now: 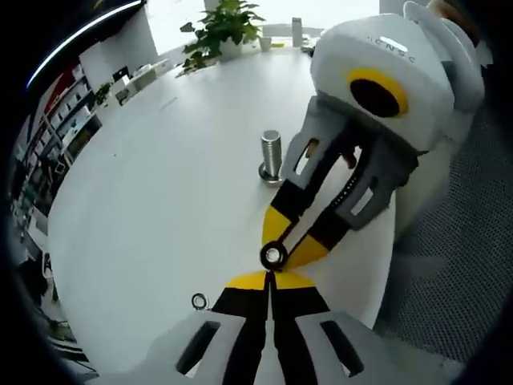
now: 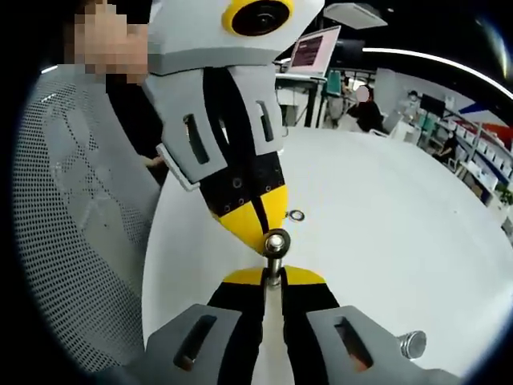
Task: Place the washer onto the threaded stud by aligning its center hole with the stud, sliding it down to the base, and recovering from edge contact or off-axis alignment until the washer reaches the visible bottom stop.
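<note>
Both tips pinched on same washer (image 1: 273, 255): left gripper (image 1: 271, 282), right gripper (image 1: 290, 241); loosen left, carry over stud (image 1: 271, 154), centre hole w/ axis; second washer (image 1: 199, 301) idle.

Left hand-held gripper (image 1: 271, 282) and right hand-held gripper (image 2: 272, 277), jaws closed, tip to tip.
</note>
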Demonstrator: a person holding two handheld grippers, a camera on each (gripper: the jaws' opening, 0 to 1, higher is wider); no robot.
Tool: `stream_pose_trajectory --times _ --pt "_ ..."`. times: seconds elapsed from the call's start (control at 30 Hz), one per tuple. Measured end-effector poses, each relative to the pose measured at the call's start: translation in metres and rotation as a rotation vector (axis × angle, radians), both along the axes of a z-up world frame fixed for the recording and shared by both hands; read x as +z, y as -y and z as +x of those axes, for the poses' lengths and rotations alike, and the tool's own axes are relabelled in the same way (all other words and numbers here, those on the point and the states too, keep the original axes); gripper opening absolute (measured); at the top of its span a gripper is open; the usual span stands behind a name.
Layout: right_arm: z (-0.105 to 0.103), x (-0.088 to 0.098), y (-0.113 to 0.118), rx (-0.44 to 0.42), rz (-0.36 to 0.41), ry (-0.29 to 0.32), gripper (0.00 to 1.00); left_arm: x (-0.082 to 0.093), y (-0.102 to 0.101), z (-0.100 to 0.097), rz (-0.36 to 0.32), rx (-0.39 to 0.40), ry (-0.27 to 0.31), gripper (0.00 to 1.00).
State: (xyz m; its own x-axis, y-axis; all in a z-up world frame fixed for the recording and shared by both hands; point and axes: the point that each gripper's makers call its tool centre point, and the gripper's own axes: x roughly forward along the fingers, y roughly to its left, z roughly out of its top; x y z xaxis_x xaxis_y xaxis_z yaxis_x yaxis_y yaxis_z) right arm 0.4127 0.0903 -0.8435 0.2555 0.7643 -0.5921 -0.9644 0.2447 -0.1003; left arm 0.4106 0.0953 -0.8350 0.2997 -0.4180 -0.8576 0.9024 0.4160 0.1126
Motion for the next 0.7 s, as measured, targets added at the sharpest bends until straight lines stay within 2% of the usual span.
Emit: stream_pose_trajectory --times 0.03,0.1,0.13,0.17,0.2,0.27,0.3,0.33,0.4,0.43,0.53,0.6,0.63,0.67,0.7 --pt "0.000 0.000 0.000 0.000 0.000 0.000 0.08 0.001 -0.003 -0.001 0.016 -0.029 0.007 0.00" --pt "0.000 0.000 0.001 0.002 0.004 0.001 0.08 0.006 -0.005 -0.002 -0.028 0.011 -0.026 0.00" --pt "0.000 0.000 0.001 0.002 0.006 0.000 0.08 0.010 -0.004 -0.003 -0.105 0.101 -0.108 0.00" --pt "0.000 0.000 0.001 0.001 0.008 -0.001 0.08 0.016 -0.003 0.000 -0.167 0.163 -0.136 0.00" --pt "0.000 0.000 0.001 0.001 0.010 -0.002 0.08 0.026 -0.002 0.011 -0.259 0.229 -0.124 0.00" --pt "0.000 0.000 0.001 -0.001 0.012 -0.005 0.08 0.040 -0.006 0.023 -0.363 0.319 -0.131 0.00" --pt "0.000 0.000 0.001 -0.002 0.014 -0.006 0.08 0.046 -0.004 0.026 -0.410 0.335 -0.133 0.00" --pt "0.000 0.000 0.001 -0.003 0.017 -0.007 0.08 0.054 0.003 0.027 -0.488 0.333 -0.144 0.00" --pt "0.000 0.000 0.001 -0.007 0.023 -0.015 0.08 0.059 0.011 0.026 -0.570 0.348 -0.176 0.00" --pt "0.000 -0.001 0.001 -0.008 0.023 -0.019 0.08 0.055 0.011 0.024 -0.574 0.362 -0.191 0.00" --pt "0.001 -0.001 0.001 -0.010 0.030 -0.028 0.08 0.042 0.014 0.016 -0.558 0.326 -0.209 0.00" --pt "0.000 -0.001 0.002 -0.006 0.035 -0.034 0.08 0.028 0.014 0.009 -0.537 0.334 -0.255 0.00" --pt "-0.001 -0.001 0.002 0.001 0.031 -0.031 0.08 0.029 0.019 0.003 -0.562 0.306 -0.289 0.00" --pt "-0.001 -0.002 0.002 -0.002 0.031 -0.032 0.08 0.029 0.018 0.009 -0.561 0.341 -0.276 0.00" --pt "-0.001 -0.003 0.001 -0.002 0.029 -0.037 0.08 0.031 0.017 0.011 -0.559 0.335 -0.259 0.00"
